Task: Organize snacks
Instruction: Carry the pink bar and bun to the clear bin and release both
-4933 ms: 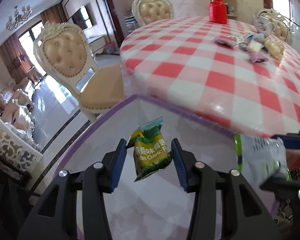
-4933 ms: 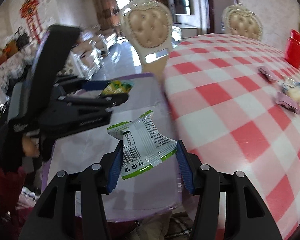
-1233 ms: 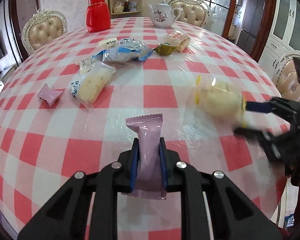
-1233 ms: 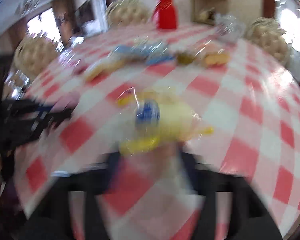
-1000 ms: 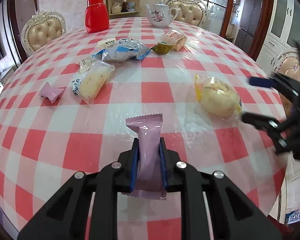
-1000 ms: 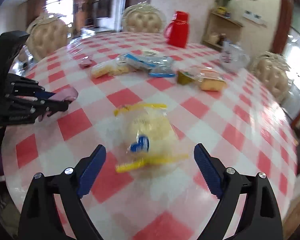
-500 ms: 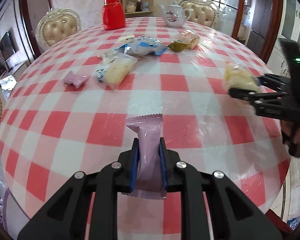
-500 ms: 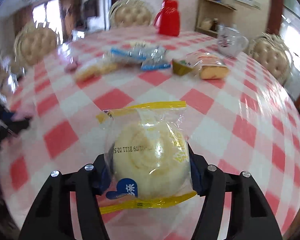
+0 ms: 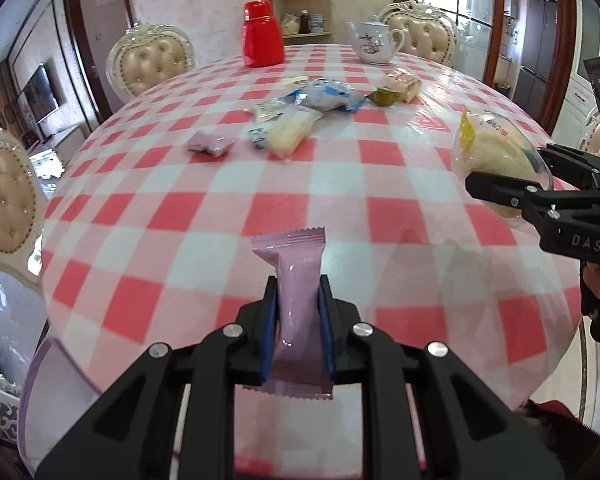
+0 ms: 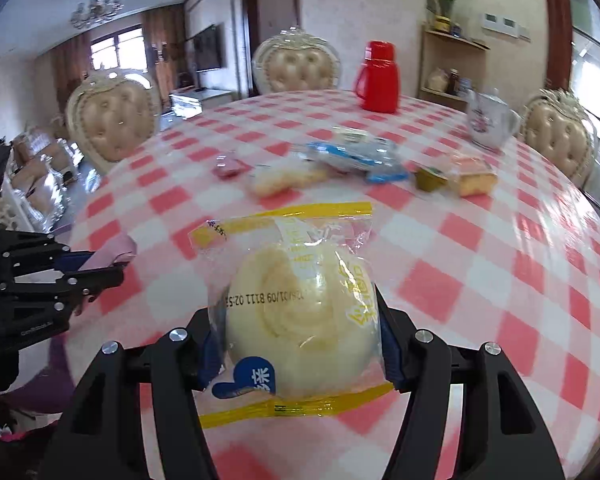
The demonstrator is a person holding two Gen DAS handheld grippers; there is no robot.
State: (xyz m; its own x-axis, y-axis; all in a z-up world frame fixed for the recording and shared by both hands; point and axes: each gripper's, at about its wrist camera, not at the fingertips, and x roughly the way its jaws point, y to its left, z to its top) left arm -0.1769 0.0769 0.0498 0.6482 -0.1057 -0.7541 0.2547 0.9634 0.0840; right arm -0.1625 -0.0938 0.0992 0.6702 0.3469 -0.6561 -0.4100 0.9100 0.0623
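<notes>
1. While the left claw (image 9: 299,322) is clamped tight on a pink wafer pack (image 9: 297,280), the pack stands upright between the blue pads, its crimped top end above the desk (image 9: 188,216).
2. Right claw (image 10: 298,344) has just been closing and now grips a bagged bun (image 10: 300,304) by its sides; the bag bulges between the pads, yellow strips at top and bottom, a blue mark at 7 o'clock.
3. From the left wrist view, the right claw comes in at 3 o'clock with the bun raised off the checked cloth.
4. From the right wrist view, the left claw sits at 9 o'clock with the pink pack's end poking out.
5. Remaining snacks lie in a loose row across the far half of the desk: a small pink packet (image 9: 211,145) at 11 o'clock, a pale long bread bag (image 9: 290,134) just beside it, a blue bag (image 9: 326,96) touching the bread's far end, then a green cup (image 9: 386,97) and an orange cake pack (image 9: 402,82) side by side at 1 o'clock.
6. A red jug (image 9: 261,34) and a white teapot (image 9: 376,42) stand at the far edge, well apart from the snacks.
7. Padded chairs (image 9: 150,64) ring the desk.
8. A lilac-rimmed tray's (image 9: 40,364) edge shows at 8 o'clock, below the desk edge.
</notes>
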